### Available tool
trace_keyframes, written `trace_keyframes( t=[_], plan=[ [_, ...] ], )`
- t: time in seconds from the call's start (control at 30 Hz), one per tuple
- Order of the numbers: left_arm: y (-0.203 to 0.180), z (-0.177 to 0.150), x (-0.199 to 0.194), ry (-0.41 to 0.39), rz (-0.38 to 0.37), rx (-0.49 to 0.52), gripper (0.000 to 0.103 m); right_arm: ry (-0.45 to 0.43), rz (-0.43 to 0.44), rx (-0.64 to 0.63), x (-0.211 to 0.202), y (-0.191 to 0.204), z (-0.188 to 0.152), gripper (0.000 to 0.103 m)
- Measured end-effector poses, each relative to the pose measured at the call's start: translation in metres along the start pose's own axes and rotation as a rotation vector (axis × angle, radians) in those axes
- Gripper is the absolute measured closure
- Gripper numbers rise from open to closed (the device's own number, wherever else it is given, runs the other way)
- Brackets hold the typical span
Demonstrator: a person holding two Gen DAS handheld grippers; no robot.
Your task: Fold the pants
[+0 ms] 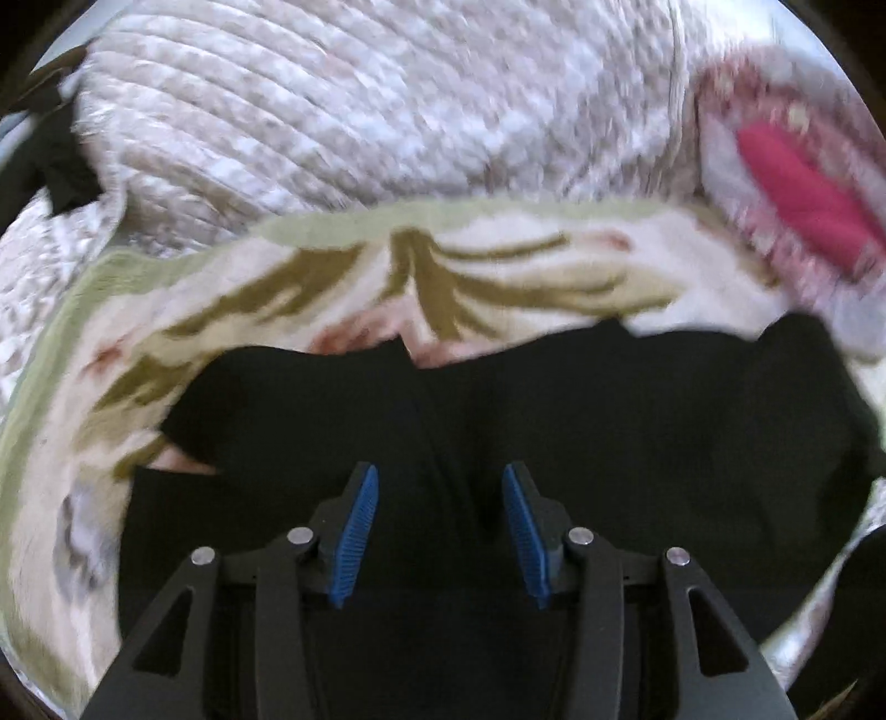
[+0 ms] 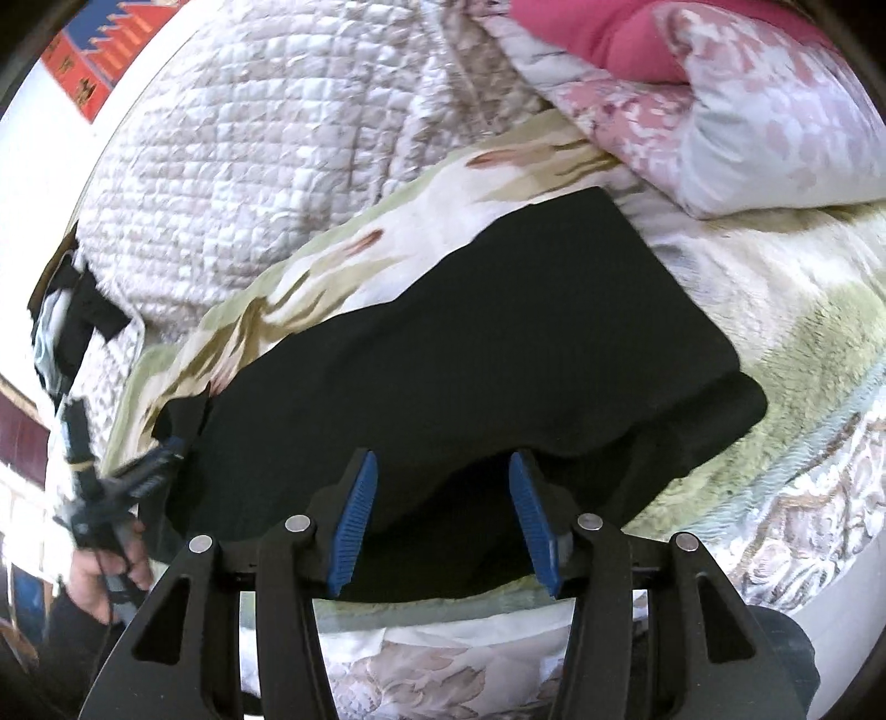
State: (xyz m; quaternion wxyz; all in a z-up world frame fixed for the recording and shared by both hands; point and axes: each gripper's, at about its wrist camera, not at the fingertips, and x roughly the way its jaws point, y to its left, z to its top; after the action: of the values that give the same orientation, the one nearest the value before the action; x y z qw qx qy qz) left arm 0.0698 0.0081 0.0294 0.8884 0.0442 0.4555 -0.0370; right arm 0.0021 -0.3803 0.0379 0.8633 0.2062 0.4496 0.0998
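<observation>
Both claws stand apart and hold nothing: the left claw (image 1: 440,482) hangs low over the black pants (image 1: 498,421) with its blue pads (image 1: 360,531) either side of a dark crease, and the right claw (image 2: 443,471) has the near edge of the pants (image 2: 470,354) between its pads without pressing it. From the right view the pants lie as a compact, roughly rectangular stack with layers showing at the near corner, so at least one fold looks done; I judge that a last fold or some squaring of edges may be left, though the black cloth hides how many layers there are. The left claw also shows at that stack's far left end, held in a hand (image 2: 105,570). The pants rest on a cream and green floral blanket (image 1: 111,343) spread over a bed with a quilted cover (image 1: 332,111). A pink floral pillow (image 2: 747,122) and something red (image 2: 598,33) lie beyond, and a red and blue hanging (image 2: 105,50) is on the white wall.
</observation>
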Motion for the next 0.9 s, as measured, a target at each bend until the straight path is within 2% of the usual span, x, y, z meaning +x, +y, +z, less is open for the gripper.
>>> trace_keyframes(
  t=[0.03, 0.07, 0.13, 0.27, 0.37, 0.5, 0.67, 0.73, 0.8, 0.9],
  plan=[
    [-0.001, -0.001, 0.007, 0.009, 0.018, -0.002, 0.068, -0.001, 0.0, 0.008, -0.001, -0.002, 0.0, 0.053],
    [0.001, -0.003, 0.009, 0.004, 0.032, -0.014, 0.085, -0.002, 0.0, 0.017, -0.001, -0.005, 0.001, 0.053],
    [0.009, -0.006, 0.002, -0.025, 0.004, -0.058, 0.099, -0.006, -0.002, 0.032, -0.002, -0.01, 0.001, 0.053],
    [0.036, -0.026, -0.04, -0.148, 0.051, -0.167, 0.098, -0.005, -0.011, 0.068, -0.001, -0.018, 0.002, 0.053],
    [0.068, -0.054, -0.067, -0.18, 0.069, -0.3, 0.098, -0.004, -0.027, 0.105, 0.001, -0.025, 0.002, 0.053],
    [0.096, -0.091, -0.077, -0.146, 0.022, -0.439, 0.098, 0.002, -0.036, 0.132, 0.004, -0.032, 0.002, 0.053],
    [0.107, -0.11, -0.069, -0.111, -0.026, -0.515, 0.093, 0.0, -0.036, 0.142, 0.006, -0.032, 0.005, 0.053],
    [0.113, -0.111, -0.065, -0.103, -0.053, -0.547, 0.088, -0.003, -0.032, 0.15, 0.005, -0.033, 0.005, 0.053],
    [0.119, -0.111, -0.062, -0.107, -0.064, -0.575, 0.076, -0.012, -0.03, 0.16, 0.003, -0.035, 0.004, 0.053],
    [0.127, -0.116, -0.058, -0.083, -0.078, -0.632, 0.069, -0.034, -0.032, 0.169, -0.002, -0.038, 0.005, 0.053]
  ],
)
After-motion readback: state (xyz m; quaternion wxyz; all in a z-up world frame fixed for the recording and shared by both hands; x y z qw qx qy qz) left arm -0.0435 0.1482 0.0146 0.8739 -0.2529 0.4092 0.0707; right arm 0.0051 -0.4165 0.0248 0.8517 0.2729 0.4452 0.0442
